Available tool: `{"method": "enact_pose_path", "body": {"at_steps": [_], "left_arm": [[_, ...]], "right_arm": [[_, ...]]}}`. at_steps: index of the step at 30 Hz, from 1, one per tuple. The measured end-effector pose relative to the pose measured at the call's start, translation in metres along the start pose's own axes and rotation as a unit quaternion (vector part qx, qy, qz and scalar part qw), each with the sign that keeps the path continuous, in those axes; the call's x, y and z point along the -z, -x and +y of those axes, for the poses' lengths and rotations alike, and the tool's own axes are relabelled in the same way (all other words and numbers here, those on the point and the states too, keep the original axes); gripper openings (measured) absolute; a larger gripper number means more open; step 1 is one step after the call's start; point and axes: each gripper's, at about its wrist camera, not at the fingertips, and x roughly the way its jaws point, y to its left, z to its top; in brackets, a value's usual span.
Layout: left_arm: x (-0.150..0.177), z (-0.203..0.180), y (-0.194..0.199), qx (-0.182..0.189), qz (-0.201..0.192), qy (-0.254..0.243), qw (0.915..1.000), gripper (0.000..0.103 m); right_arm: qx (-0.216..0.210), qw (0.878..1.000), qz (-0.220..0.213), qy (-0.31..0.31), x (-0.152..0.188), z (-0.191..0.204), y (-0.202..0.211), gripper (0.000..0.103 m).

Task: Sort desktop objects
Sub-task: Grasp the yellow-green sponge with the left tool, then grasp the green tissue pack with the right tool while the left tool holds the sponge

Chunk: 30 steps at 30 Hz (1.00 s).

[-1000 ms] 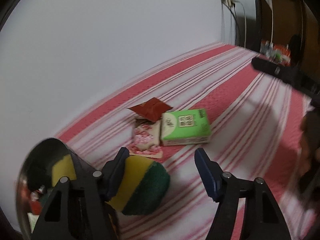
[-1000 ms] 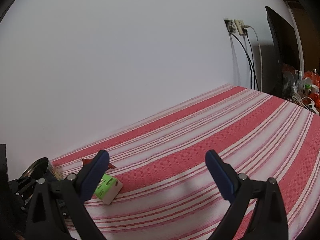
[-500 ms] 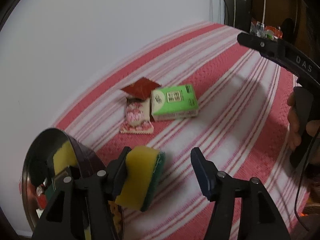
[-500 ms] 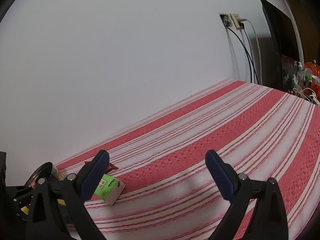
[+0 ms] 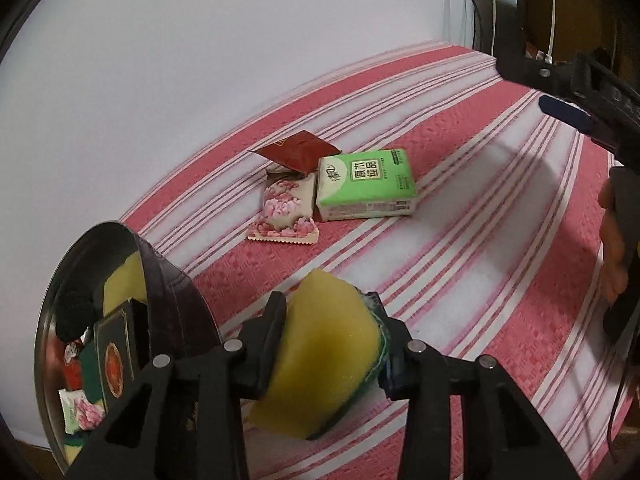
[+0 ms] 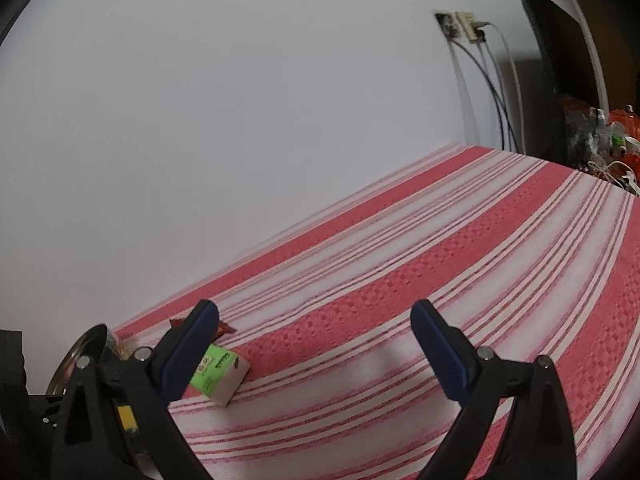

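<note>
green tissue pack (image 5: 366,184) printed 原木纯品, red sachet (image 5: 298,155), floral packet (image 5: 285,210)

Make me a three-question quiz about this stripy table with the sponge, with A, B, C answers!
1. Where is the shiny metal bowl? A left of the sponge; B behind the tissue pack; C on the wall.
2. What colour is the boxy tissue pack? A blue; B green; C black.
3. What is the left gripper doing? A hanging empty; B squeezing the yellow-and-green sponge; C holding the red packet.

Answers: 1 A, the bowl sits at the sponge's left. 2 B, its wrapper is green. 3 B, the jaws are closing with the sponge pressed between them.
</note>
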Motion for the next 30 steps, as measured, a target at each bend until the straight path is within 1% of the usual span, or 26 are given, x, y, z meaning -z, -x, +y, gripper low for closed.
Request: {"method": "enact_pose_path", "body": {"at_steps": [1, 2, 3, 5, 7, 8, 10, 13, 16, 18, 19, 20, 21, 23, 24, 25, 27, 30], "left_arm": [[0.003, -0.001, 0.003, -0.001, -0.007, 0.000, 1.0000, 0.042], [0.008, -0.002, 0.009, 0.011, -0.015, 0.006, 0.9998, 0.042], [0.013, -0.003, 0.018, 0.031, -0.025, 0.018, 0.9990, 0.042], [0.025, -0.007, 0.036, 0.046, -0.051, 0.035, 0.9970, 0.042], [0.036, -0.009, 0.049, 0.049, -0.069, 0.047, 0.9953, 0.042], [0.043, -0.010, 0.056, 0.053, -0.078, 0.057, 0.9939, 0.042], [0.055, -0.011, 0.067, 0.062, -0.091, 0.077, 0.9909, 0.042], [0.070, -0.006, 0.080, 0.078, -0.107, 0.114, 0.9847, 0.042], [0.082, 0.002, 0.085, 0.093, -0.108, 0.154, 0.9778, 0.042], [0.090, 0.006, 0.089, 0.093, -0.108, 0.167, 0.9756, 0.042], [0.092, 0.006, 0.091, 0.090, -0.108, 0.168, 0.9757, 0.042], [0.094, 0.007, 0.092, 0.085, -0.107, 0.167, 0.9764, 0.042], [0.095, 0.007, 0.093, 0.081, -0.106, 0.165, 0.9771, 0.042], [0.100, 0.007, 0.098, 0.077, -0.108, 0.165, 0.9772, 0.042], [0.100, 0.009, 0.095, 0.078, -0.110, 0.166, 0.9769, 0.042], [0.101, 0.010, 0.096, 0.080, -0.112, 0.169, 0.9760, 0.042], [0.102, 0.012, 0.096, 0.082, -0.118, 0.172, 0.9747, 0.042], [0.102, 0.013, 0.093, 0.084, -0.128, 0.178, 0.9720, 0.042]], "right_arm": [[-0.004, 1.000, 0.007, 0.005, 0.001, 0.003, -0.003, 0.098], [-0.012, 1.000, 0.018, 0.013, 0.003, 0.005, -0.006, 0.098], [-0.021, 0.999, 0.028, 0.020, 0.004, 0.008, -0.010, 0.098], [-0.050, 0.997, 0.056, 0.033, 0.007, 0.016, -0.019, 0.099], [-0.084, 0.989, 0.103, 0.065, 0.010, 0.033, -0.034, 0.098], [-0.088, 0.983, 0.129, 0.097, 0.013, 0.046, -0.044, 0.098], [-0.075, 0.972, 0.151, 0.163, 0.016, 0.067, -0.055, 0.098], [-0.060, 0.952, 0.165, 0.250, 0.019, 0.093, -0.070, 0.098], [-0.057, 0.929, 0.198, 0.308, 0.028, 0.112, -0.092, 0.098], [-0.053, 0.917, 0.216, 0.330, 0.036, 0.119, -0.107, 0.098], [-0.046, 0.913, 0.225, 0.338, 0.040, 0.122, -0.115, 0.093], [-0.040, 0.909, 0.231, 0.344, 0.044, 0.124, -0.120, 0.086], [-0.047, 0.912, 0.229, 0.338, 0.043, 0.123, -0.122, 0.086], [-0.064, 0.918, 0.238, 0.311, 0.041, 0.117, -0.124, 0.068], [-0.055, 0.922, 0.232, 0.306, 0.040, 0.114, -0.123, 0.061], [-0.049, 0.924, 0.230, 0.301, 0.039, 0.111, -0.121, 0.050], [-0.052, 0.929, 0.235, 0.280, 0.037, 0.101, -0.115, 0.050], [-0.067, 0.941, 0.232, 0.236, 0.037, 0.080, -0.098, 0.050]]}}
